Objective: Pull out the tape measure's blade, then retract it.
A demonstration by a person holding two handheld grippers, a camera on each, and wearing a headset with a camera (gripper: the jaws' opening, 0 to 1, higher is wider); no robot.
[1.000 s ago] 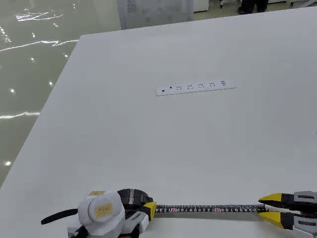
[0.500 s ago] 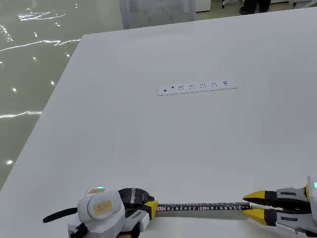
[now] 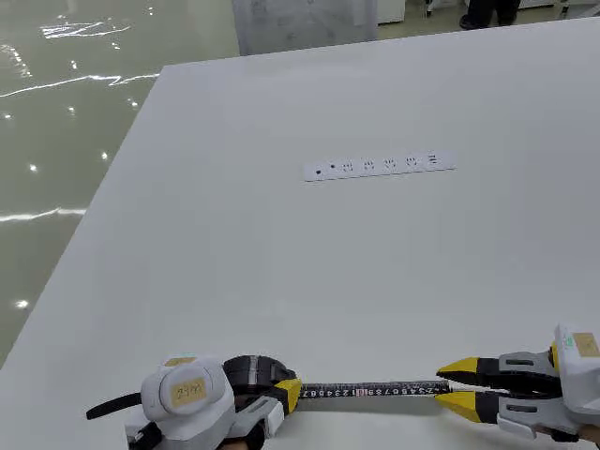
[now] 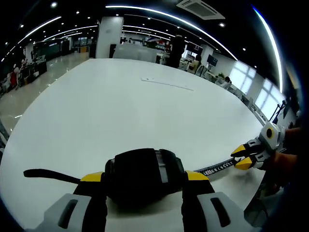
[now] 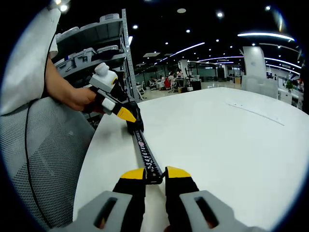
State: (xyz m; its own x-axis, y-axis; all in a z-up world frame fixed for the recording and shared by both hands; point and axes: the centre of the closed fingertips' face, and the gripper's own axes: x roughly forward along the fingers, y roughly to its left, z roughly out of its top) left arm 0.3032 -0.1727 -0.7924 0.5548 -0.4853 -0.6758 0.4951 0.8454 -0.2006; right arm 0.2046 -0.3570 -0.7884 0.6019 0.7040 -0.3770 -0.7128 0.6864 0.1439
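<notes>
A black tape measure case (image 3: 251, 375) (image 4: 145, 176) sits at the near edge of the white table (image 3: 309, 253), and my left gripper (image 3: 281, 397) (image 4: 145, 179) is shut on it. A black strap (image 3: 112, 407) trails off its left side. The dark blade (image 3: 370, 389) (image 5: 147, 157) (image 4: 215, 169) with white numbers runs right from the case, low over the table. My right gripper (image 3: 452, 384) (image 5: 154, 175) is shut on the blade's free end, yellow tips pinched around it. The case (image 5: 134, 123) lies at the blade's far end in the right gripper view.
A flat white power strip (image 3: 379, 167) (image 4: 166, 84) lies on the table's middle, far beyond both grippers. The table's left edge drops to a glossy floor (image 3: 56, 122). A grey mesh chair (image 5: 46, 164) and a hand on the left gripper show left in the right gripper view.
My right gripper has moved left toward the case with the blade's end in it, so less blade is out. The left gripper and case stay put.
</notes>
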